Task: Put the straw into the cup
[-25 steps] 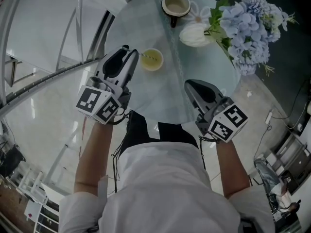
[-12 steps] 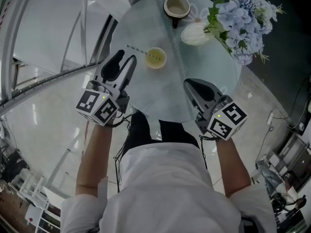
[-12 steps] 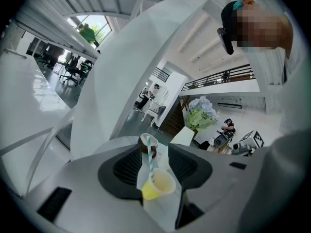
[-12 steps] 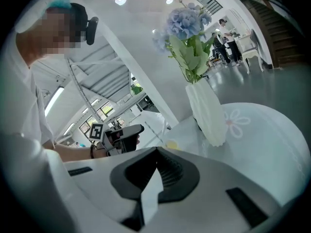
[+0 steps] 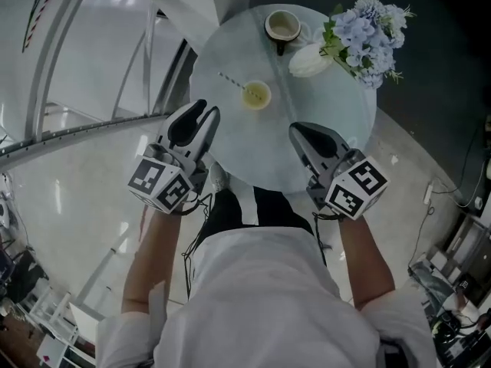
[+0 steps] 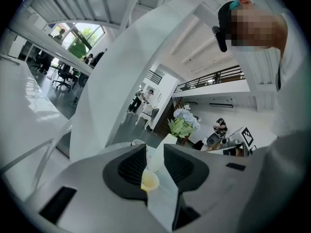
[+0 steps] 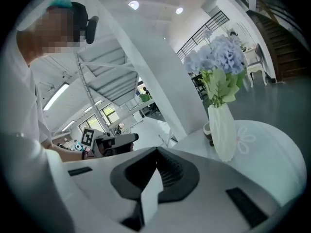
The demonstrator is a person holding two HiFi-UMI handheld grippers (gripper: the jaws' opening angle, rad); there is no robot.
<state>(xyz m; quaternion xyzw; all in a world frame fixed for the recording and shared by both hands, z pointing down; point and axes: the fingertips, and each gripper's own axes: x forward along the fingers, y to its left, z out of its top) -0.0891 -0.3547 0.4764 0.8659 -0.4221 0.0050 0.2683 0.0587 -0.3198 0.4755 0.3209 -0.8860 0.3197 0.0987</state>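
Cup [image 5: 256, 95] is noted upright on the round glass table [image 5: 253, 156], left of the table's middle as seen in the head view. The straw [image 5: 232, 81] is noted with its lower end inside the cup; it leans out over the rim toward the upper left of that view, so the straw is already in the cup. The left gripper [image 5: 209, 108] is held at the near left edge of the table, well apart from the cup and pointed roughly toward it. In the left gripper view its jaws [image 6: 154, 149] are seen spread; they have just been closing a little, yet a clear gap is left. Nothing is pinched, and the cup [image 6: 149, 181] is seen only through the gap, further off on the table. The right gripper [image 5: 294, 130] is held over the near right part of the table, clear of all objects. In the right gripper view its jaws [image 7: 156, 152] are seen pressed together with nothing between them. At the far side of the table a mug [image 5: 282, 27] is recorded, and just beside it a white vase [image 5: 311, 60] with pale blue flowers [image 5: 364, 33]. The vase [image 7: 223, 132] and flowers [image 7: 221, 57] are also seen upright in the right gripper view, right of the shut jaws. Both grippers are held by a person in a white top [image 5: 261, 297].
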